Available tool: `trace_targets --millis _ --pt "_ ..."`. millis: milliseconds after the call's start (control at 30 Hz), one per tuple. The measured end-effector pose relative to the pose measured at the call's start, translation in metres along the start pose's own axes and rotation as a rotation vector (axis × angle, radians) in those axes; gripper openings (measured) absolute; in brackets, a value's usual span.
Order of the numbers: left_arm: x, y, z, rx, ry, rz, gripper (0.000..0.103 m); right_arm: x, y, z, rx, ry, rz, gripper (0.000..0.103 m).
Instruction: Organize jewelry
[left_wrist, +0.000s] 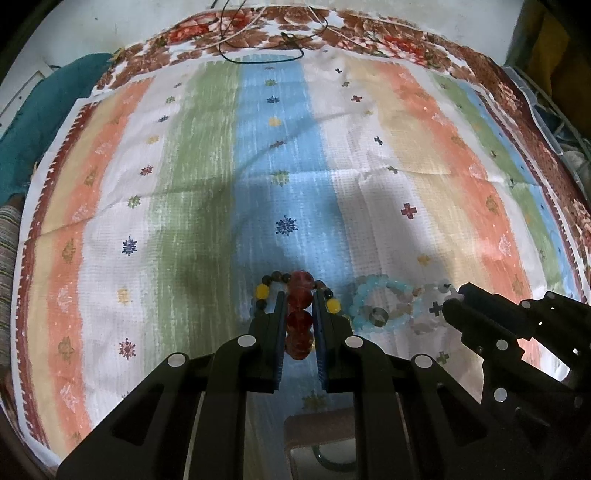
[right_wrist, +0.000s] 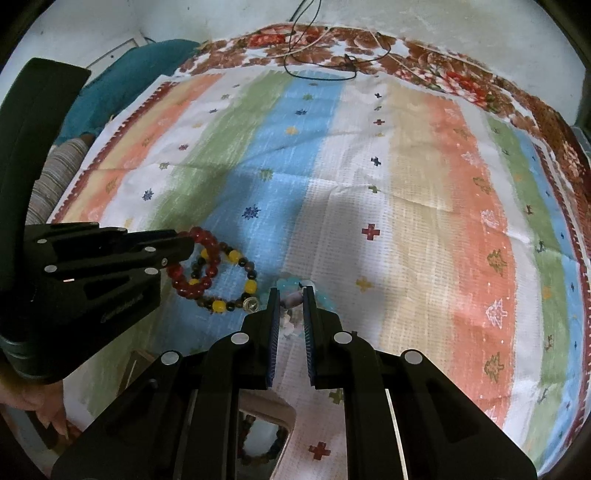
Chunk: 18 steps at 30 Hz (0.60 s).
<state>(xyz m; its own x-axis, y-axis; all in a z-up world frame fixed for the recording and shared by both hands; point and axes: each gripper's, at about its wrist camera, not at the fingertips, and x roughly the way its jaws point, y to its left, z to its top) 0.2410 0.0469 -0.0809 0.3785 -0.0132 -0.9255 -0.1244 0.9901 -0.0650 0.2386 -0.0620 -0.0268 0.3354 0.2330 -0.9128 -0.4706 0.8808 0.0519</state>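
My left gripper (left_wrist: 299, 295) is shut on a red bead bracelet (left_wrist: 300, 314), its big red beads held between the jaws just above the cloth; it also shows in the right wrist view (right_wrist: 199, 258). A bracelet of dark and yellow beads (right_wrist: 236, 280) lies under and beside it. My right gripper (right_wrist: 291, 291) is shut on a pale grey-white bead bracelet (right_wrist: 291, 299), which lies next to a light blue bead bracelet (left_wrist: 380, 302). The right gripper also shows in the left wrist view (left_wrist: 454, 299).
A striped, patterned cloth (left_wrist: 258, 166) covers the surface. Thin cords (left_wrist: 266, 44) lie at its far edge. A pinkish tray (right_wrist: 266, 406) holding a beaded bracelet sits under the grippers at the near edge. A teal cloth (left_wrist: 37, 129) lies at the left.
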Motion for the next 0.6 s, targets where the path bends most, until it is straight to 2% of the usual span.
trace_targets --millis 600 --pt "-0.027 -0.002 -0.011 -0.008 -0.044 -0.020 0.013 -0.018 0.000 -0.009 0.005 -0.030 -0.024 0.013"
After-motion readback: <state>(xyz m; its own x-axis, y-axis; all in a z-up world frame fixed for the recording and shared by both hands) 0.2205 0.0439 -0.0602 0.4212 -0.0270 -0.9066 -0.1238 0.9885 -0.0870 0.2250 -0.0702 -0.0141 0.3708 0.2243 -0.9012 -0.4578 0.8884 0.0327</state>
